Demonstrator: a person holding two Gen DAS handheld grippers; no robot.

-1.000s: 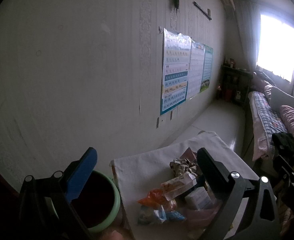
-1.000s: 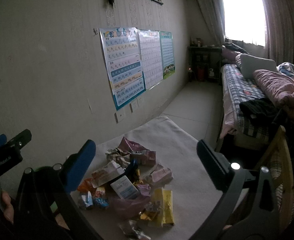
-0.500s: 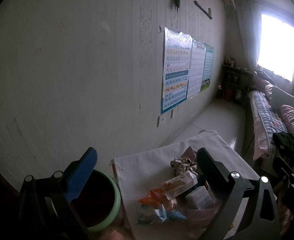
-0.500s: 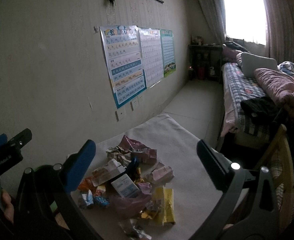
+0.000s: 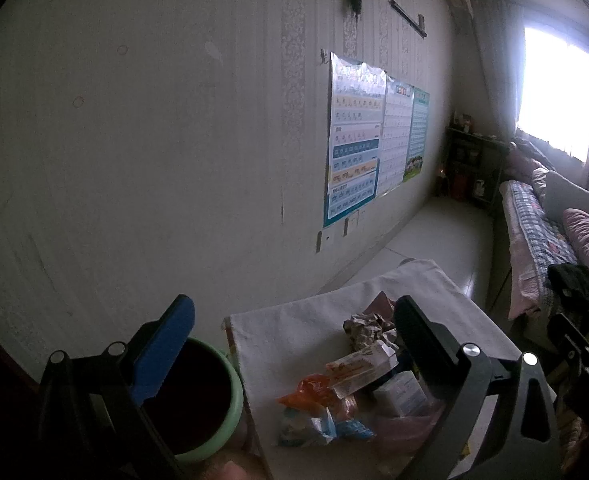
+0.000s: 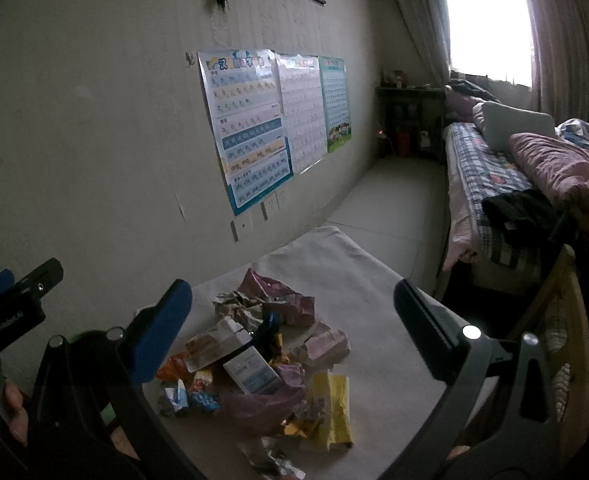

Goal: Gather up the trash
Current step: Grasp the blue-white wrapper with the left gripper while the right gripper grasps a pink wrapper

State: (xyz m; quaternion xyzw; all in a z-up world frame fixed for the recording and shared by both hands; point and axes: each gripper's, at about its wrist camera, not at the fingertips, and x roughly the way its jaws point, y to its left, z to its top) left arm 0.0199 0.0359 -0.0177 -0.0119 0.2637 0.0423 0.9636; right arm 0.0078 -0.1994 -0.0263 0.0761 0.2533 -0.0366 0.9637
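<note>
Beside the green bin, the cloth-covered tabletop carries the whole trash pile, just right of the bin. Next to nothing has changed over the last second: both views barely drift. Left claw and right claw hover spread wide, empty. Collection hasn't begun yet, I'd say.

Bare cloth on the desk beyond and right of the trash pile, open to approach from above. Wall close along the pile's left. Green bin just left of the desk's edge, mouth unblocked. Bed well right of the pile, open floor between.
</note>
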